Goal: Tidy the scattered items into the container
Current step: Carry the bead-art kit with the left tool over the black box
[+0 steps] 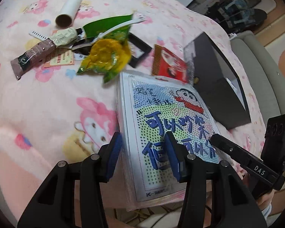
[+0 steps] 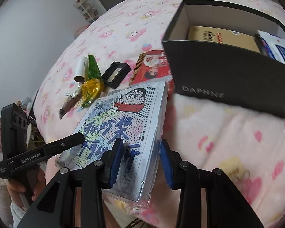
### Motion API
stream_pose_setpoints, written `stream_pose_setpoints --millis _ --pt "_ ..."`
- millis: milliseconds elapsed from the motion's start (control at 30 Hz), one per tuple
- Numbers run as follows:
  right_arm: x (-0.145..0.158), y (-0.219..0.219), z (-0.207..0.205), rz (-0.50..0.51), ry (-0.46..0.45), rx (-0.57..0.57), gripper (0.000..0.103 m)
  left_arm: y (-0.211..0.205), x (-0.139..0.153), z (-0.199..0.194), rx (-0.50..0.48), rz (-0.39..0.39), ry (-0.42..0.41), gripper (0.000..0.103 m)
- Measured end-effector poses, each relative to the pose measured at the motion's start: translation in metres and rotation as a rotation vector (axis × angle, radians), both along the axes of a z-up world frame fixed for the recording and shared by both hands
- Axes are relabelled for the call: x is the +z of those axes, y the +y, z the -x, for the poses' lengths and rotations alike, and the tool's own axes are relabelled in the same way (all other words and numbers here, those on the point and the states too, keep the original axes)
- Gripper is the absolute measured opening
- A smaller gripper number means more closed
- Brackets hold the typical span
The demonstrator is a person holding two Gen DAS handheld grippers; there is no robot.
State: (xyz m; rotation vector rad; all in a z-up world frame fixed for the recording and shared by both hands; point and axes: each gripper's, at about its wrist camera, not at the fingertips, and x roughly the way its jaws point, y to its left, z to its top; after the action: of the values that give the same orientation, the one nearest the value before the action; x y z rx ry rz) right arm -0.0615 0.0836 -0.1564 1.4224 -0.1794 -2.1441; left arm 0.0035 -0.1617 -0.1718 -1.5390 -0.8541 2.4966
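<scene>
A plastic-wrapped cartoon bead kit (image 1: 161,133) lies on the pink blanket. My left gripper (image 1: 143,152) has its blue pads either side of the kit's left edge, jaws apart. My right gripper (image 2: 140,161) straddles the kit's (image 2: 127,125) right edge the same way. The black box (image 2: 228,76) marked DAPHNE stands open just beyond the kit, with a tan package (image 2: 218,38) and a blue-and-white box (image 2: 275,47) inside. It also shows in the left wrist view (image 1: 218,79).
Scattered beyond the kit: a yellow-green snack bag (image 1: 104,58), a brown tube (image 1: 34,57), a white roll (image 1: 70,9), a black frame (image 1: 138,49), a red comb card (image 1: 171,64), a white toothbrush (image 1: 121,26). The bed edge lies close to me.
</scene>
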Motion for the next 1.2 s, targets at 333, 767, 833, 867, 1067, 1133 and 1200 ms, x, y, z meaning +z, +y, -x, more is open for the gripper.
stream_pose_setpoints --millis 333,767,833,867,1067,1133,1200 --pt "0.052 0.035 -0.024 0.098 0.089 -0.042 0.035 0.027 0.073 -0.02 -0.044 0.069 0.15 0.048" --pt "0.109 0.102 -0.01 0.148 0.263 -0.168 0.035 0.102 0.135 0.035 -0.182 0.125 0.324 0.048" --pt "0.117 0.113 0.003 0.123 0.288 -0.191 0.035 0.115 0.139 0.055 -0.206 0.119 0.336 0.048" --pt "0.12 0.118 0.011 0.11 0.299 -0.202 0.035 0.122 0.138 0.067 -0.217 0.125 0.34 0.048" --pt "0.121 0.142 0.067 0.007 0.315 -0.24 0.035 0.159 0.127 0.143 -0.259 0.146 0.297 0.048" --pt "0.115 0.151 0.085 0.004 0.289 -0.249 0.035 0.166 0.121 0.164 -0.269 0.137 0.265 0.048" --pt "0.107 0.157 0.1 -0.007 0.263 -0.254 0.035 0.171 0.112 0.184 -0.278 0.129 0.217 0.048"
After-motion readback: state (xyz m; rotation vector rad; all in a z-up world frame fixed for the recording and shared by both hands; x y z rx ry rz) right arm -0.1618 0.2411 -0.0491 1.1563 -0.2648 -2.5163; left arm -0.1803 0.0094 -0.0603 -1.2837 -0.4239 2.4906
